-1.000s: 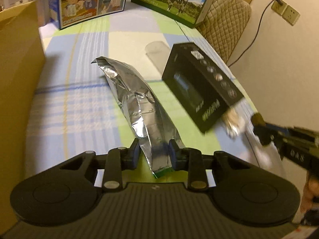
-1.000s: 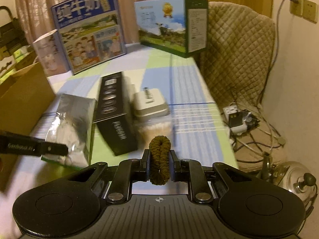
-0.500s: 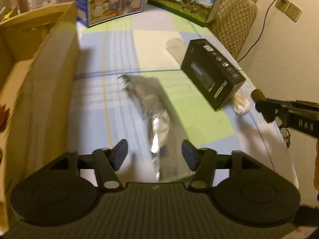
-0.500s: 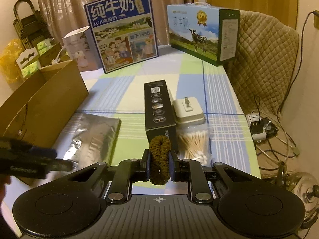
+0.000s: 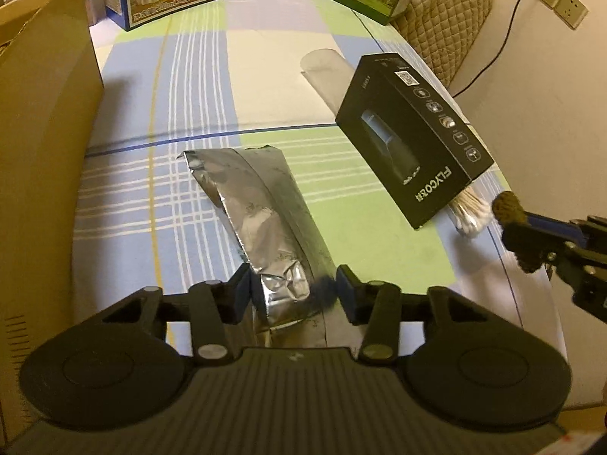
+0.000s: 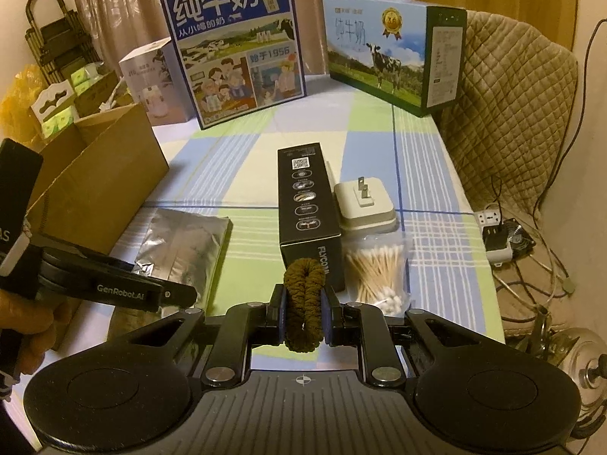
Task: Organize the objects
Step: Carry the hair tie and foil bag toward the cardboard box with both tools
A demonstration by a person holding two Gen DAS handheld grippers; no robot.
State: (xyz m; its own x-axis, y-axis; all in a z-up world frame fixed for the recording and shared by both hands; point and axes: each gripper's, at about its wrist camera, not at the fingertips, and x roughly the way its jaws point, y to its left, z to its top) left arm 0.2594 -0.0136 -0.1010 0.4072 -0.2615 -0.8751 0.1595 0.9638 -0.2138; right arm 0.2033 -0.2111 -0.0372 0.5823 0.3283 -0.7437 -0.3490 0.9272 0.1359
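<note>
A table covered with a checked cloth [image 6: 425, 174] in pale blue, green and cream carries everything. Near the front lie a crumpled silver foil pouch [image 6: 182, 244] on the left, a long black box [image 6: 305, 204] in the middle, and just right of it a white plug adapter [image 6: 366, 204] with a clear bag of cotton swabs [image 6: 379, 265] nearer. An open cardboard box [image 6: 102, 174] stands at the left edge, and at the far end stand a blue milk carton [image 6: 231, 45], a green milk carton [image 6: 390, 53] and a small white box [image 6: 150, 76].
</note>
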